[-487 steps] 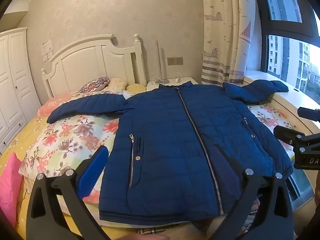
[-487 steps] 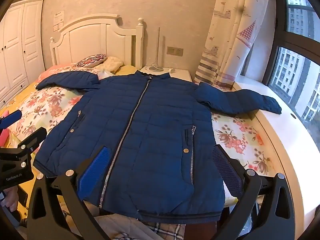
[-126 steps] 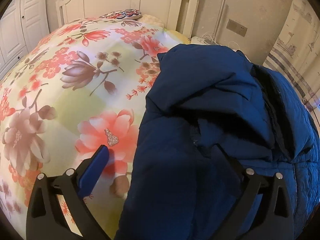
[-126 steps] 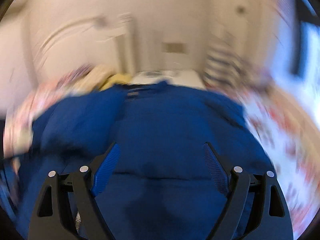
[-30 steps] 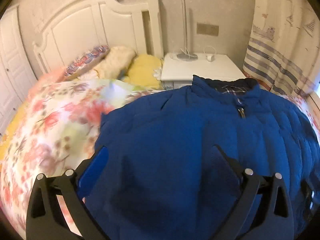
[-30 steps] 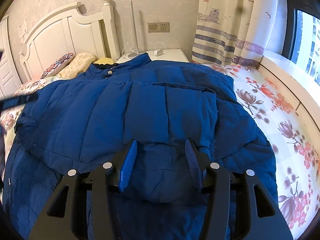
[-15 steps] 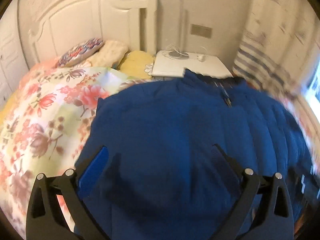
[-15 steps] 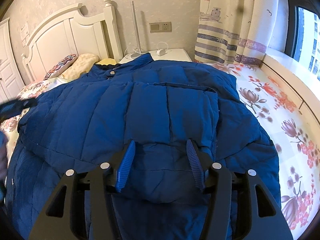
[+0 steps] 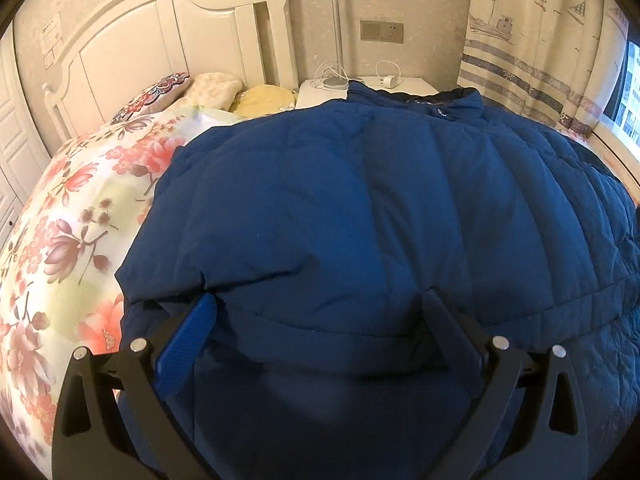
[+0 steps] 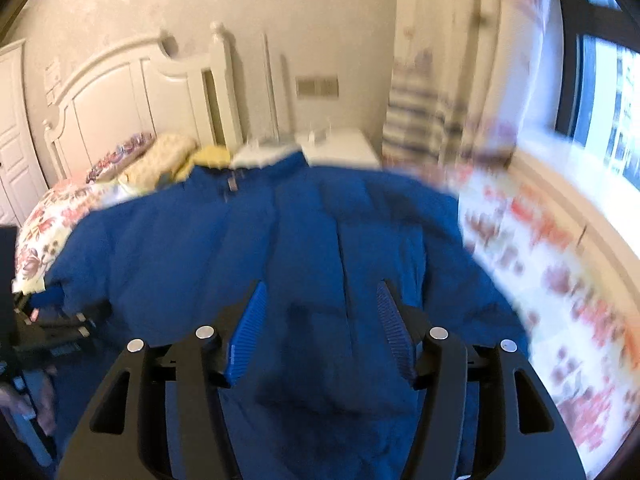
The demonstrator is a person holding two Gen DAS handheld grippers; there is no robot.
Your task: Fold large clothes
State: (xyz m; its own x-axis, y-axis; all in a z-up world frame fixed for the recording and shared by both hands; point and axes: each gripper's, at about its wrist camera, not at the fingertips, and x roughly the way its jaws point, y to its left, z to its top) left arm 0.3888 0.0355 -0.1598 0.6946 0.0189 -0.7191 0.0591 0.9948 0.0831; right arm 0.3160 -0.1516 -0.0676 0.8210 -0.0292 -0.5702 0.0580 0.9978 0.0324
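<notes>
A large dark blue padded jacket (image 9: 360, 208) lies on the bed with its sleeves folded in over its body, collar toward the nightstand. My left gripper (image 9: 316, 320) is open, its jaws wide apart, and hangs low over the folded left sleeve near the jacket's left edge. My right gripper (image 10: 320, 316) is open with a narrower gap, over the middle of the jacket (image 10: 312, 240); this view is blurred by motion. The left gripper (image 10: 52, 336) shows at the left edge of the right wrist view.
A floral bedspread (image 9: 68, 220) covers the bed. White headboard (image 9: 160, 40), pillows (image 9: 216, 84) and a white nightstand (image 9: 360, 84) with cables stand at the back. A striped curtain (image 9: 528, 48) and window ledge (image 10: 568, 200) run along the right.
My left gripper has moved lower and closer to the folded sleeve. My right gripper has lifted and pulled back from the jacket, its jaws a little wider.
</notes>
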